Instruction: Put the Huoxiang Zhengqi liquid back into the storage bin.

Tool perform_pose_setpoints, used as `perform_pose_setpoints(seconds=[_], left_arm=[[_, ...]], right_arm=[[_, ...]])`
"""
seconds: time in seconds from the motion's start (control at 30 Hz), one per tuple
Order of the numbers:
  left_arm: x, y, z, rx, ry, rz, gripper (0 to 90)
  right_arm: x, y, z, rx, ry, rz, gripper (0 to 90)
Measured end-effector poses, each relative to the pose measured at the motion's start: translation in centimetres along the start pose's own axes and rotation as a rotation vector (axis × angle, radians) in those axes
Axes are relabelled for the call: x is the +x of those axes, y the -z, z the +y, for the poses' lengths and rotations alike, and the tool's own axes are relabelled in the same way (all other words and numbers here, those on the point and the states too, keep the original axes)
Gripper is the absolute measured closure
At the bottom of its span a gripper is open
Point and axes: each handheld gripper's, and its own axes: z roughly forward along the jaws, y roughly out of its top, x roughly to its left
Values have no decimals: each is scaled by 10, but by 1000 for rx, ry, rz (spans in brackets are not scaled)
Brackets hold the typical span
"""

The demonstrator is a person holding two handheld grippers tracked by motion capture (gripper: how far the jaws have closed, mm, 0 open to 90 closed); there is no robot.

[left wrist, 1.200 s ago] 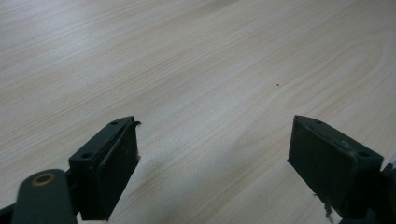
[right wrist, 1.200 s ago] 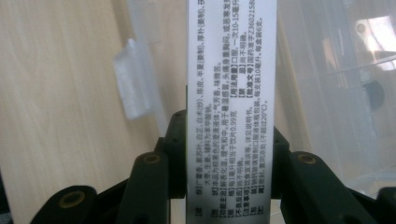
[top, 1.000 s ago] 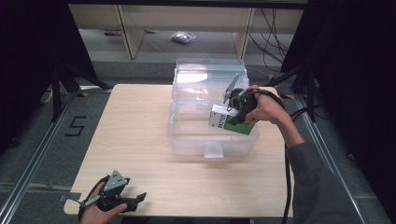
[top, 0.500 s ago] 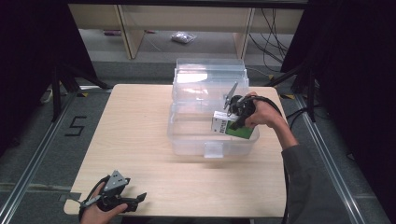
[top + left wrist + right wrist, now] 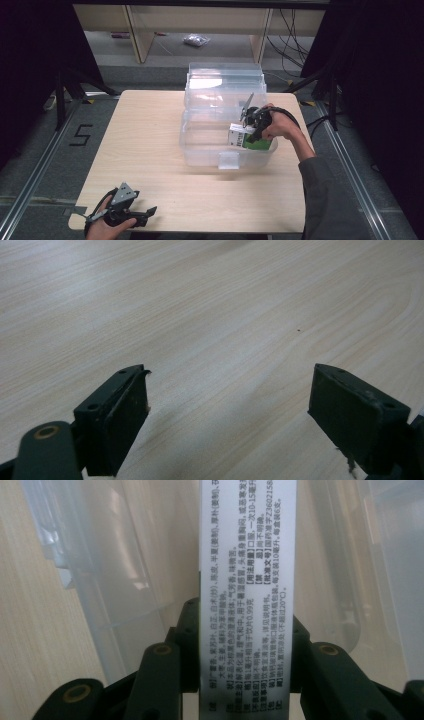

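Right gripper is clamping the box, lowering it inside the clear bin. Left gripper is resting open on the table. Next, likely: seat box, release.

Table: light wood top, bare over its left half and near edge.
Floor: grey, around the table on all sides.
Floor marking: a black "5" just left of the table.
Shelving: pale wooden uprights beyond the far edge.
Bag: small clear packet lying on the floor far back.
Cables: dark leads hanging at the far right.
Rails: metal strips running along the floor, left and right.
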Motion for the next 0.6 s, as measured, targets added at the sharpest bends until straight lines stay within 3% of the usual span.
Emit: perform_pose_setpoints(seconds=[0.07, 0.13, 0.2, 0.27, 0.43, 0.6], left_arm=[[0, 0, 0, -1, 1, -1, 154], [0, 0, 0, -1, 0, -1, 154], [-1, -1, 0, -13, 13, -2, 154], [-1, -1, 0, -15, 14, -1, 154], [-1, 0, 0, -7, 13, -3, 154], [0, 0, 0, -4, 3, 7, 154]], right_arm=[[1, -1, 0, 2, -14, 3, 644], [0, -3, 0, 2, 3, 9, 644], [1, -4, 1, 8, -19, 6, 644], [0, -5, 2, 9, -4, 11, 644], [0, -12, 1, -21, -25, 34, 644], [1, -17, -5, 8, -54, 37, 643]])
